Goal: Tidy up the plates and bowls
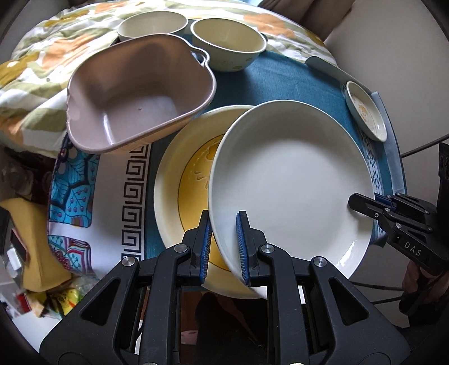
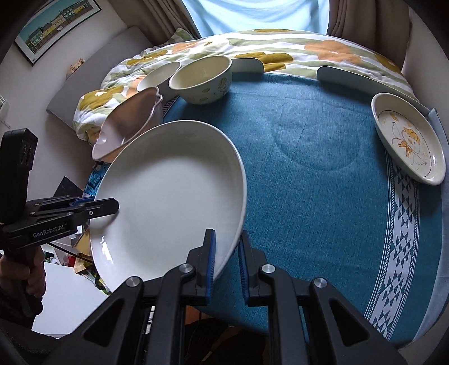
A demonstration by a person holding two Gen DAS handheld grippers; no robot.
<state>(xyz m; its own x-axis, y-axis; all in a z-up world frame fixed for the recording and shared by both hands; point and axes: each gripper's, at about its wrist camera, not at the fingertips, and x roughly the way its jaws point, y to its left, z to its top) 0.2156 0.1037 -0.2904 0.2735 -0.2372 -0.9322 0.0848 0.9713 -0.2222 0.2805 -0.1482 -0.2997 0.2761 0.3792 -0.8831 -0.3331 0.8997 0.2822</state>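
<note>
Both grippers hold one large white plate (image 1: 291, 185), tilted above the table; it also shows in the right wrist view (image 2: 171, 191). My left gripper (image 1: 224, 247) is shut on its near-left rim. My right gripper (image 2: 226, 264) is shut on the opposite rim and shows at the right in the left wrist view (image 1: 364, 203). Under the white plate lies a cream plate with a yellow centre (image 1: 179, 196). A taupe square bowl (image 1: 134, 95) stands to the left. Two cream bowls (image 1: 228, 42) (image 1: 151, 26) stand at the back.
A small duck-print plate (image 2: 409, 140) lies at the right edge of the blue tablecloth (image 2: 308, 174). A floral quilt (image 2: 280, 47) lies behind the table. A patterned cloth (image 1: 84, 179) and clutter are at the left.
</note>
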